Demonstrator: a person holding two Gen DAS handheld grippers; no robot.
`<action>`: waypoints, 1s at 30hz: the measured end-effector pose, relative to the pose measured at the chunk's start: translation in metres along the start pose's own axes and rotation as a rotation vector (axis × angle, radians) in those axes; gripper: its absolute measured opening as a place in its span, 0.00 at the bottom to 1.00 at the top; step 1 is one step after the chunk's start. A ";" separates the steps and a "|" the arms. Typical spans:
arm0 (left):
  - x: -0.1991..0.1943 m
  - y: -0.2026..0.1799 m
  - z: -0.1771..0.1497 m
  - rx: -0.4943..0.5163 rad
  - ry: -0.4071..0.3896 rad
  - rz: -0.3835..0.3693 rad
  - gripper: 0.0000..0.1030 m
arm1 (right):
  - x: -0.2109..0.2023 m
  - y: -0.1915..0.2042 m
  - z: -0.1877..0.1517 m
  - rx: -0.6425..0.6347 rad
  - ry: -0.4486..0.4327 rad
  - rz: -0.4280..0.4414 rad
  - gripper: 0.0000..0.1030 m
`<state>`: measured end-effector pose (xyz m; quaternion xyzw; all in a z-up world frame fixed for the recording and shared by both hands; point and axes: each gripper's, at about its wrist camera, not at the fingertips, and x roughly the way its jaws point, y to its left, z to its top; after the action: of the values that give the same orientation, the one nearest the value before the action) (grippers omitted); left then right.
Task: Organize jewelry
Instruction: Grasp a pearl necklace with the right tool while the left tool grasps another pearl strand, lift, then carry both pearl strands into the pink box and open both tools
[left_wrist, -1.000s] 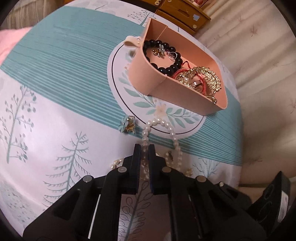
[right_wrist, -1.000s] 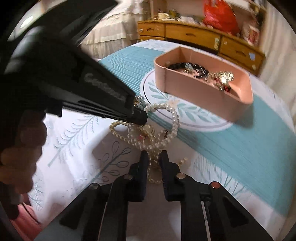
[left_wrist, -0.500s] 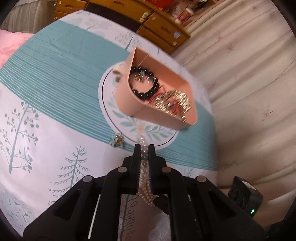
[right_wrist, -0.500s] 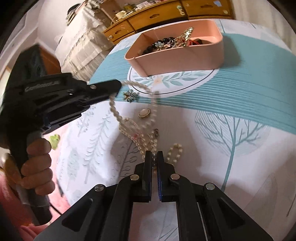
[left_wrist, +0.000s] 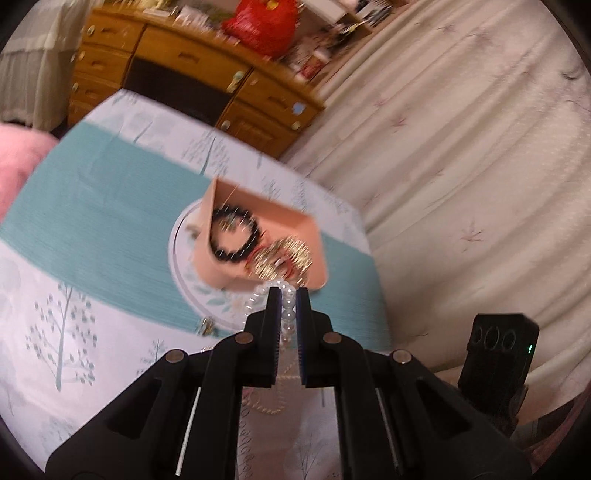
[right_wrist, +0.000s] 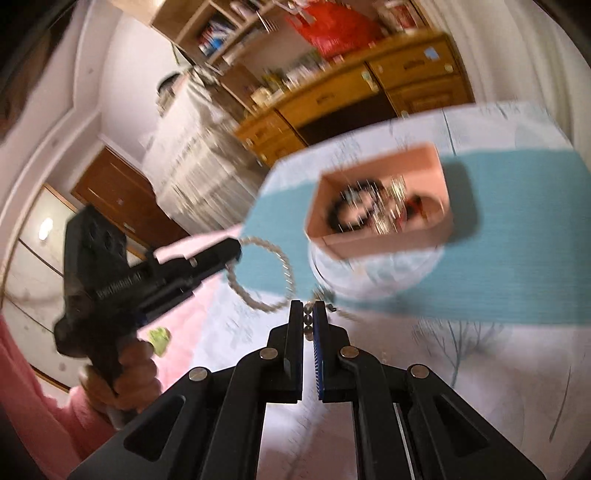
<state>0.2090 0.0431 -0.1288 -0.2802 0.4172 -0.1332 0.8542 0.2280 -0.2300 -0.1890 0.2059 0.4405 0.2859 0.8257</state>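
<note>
A white pearl necklace (left_wrist: 287, 314) is held up in the air between both grippers. My left gripper (left_wrist: 284, 295) is shut on one part of it; it also shows in the right wrist view (right_wrist: 236, 254) with a loop of pearls (right_wrist: 280, 266) hanging from it. My right gripper (right_wrist: 308, 308) is shut on another part of the strand. The pink box (left_wrist: 295, 221) sits below and ahead on the table, holding a black bead bracelet (left_wrist: 236, 236) and gold and red jewelry (left_wrist: 284, 256). The box also shows in the right wrist view (right_wrist: 424, 236).
The round table has a white and teal tree-print cloth (left_wrist: 92, 221). A small brooch (left_wrist: 207, 326) lies on it near the left gripper. A wooden dresser (left_wrist: 184, 62) with a red bag (left_wrist: 266, 22) stands behind. Cream curtains (left_wrist: 461, 147) hang at the right.
Both grippers have lifted well above the table, carrying the pearl necklace up with them. The box now looks smaller and farther below.
</note>
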 end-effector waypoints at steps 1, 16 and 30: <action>-0.004 -0.005 0.006 0.014 -0.012 -0.016 0.05 | -0.005 0.004 0.006 -0.004 -0.016 0.013 0.04; -0.027 -0.047 0.071 0.172 -0.159 -0.049 0.05 | -0.073 0.063 0.118 -0.192 -0.236 0.035 0.04; 0.067 -0.027 0.088 0.254 -0.092 0.034 0.05 | -0.034 0.013 0.158 -0.135 -0.243 -0.150 0.04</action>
<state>0.3200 0.0226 -0.1124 -0.1685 0.3620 -0.1572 0.9032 0.3426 -0.2560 -0.0772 0.1496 0.3314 0.2253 0.9039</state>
